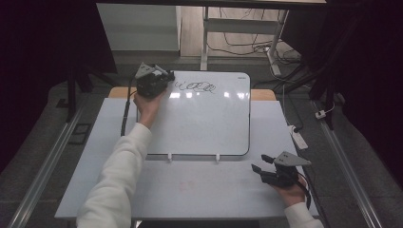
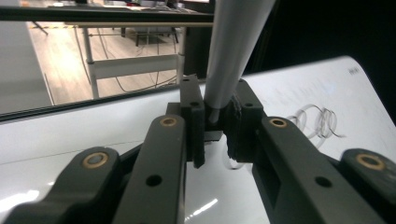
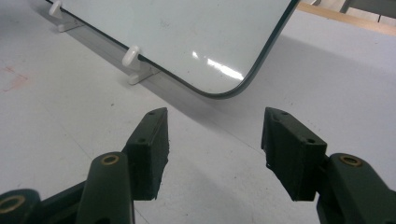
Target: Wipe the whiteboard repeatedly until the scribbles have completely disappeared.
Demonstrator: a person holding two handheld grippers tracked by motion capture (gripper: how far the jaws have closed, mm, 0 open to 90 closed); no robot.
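The left gripper [image 2: 215, 125] is clamped on a grey cylindrical marker pen [image 2: 232, 51], held upright at the far left corner of the glossy white rectangular whiteboard [image 1: 199, 123], beside a black looping scribble [image 1: 196, 87]. The left arm is stretched forward in a white sleeve [image 1: 119, 175]. The right gripper [image 1: 259, 164] is rested on the pale grey table [image 1: 199, 190] near the board's right near corner, its jaws parted and empty.

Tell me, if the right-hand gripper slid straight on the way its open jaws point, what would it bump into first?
Most likely the whiteboard: the right gripper aims at its near rounded corner, with bare table in between. Depth is hard to judge.
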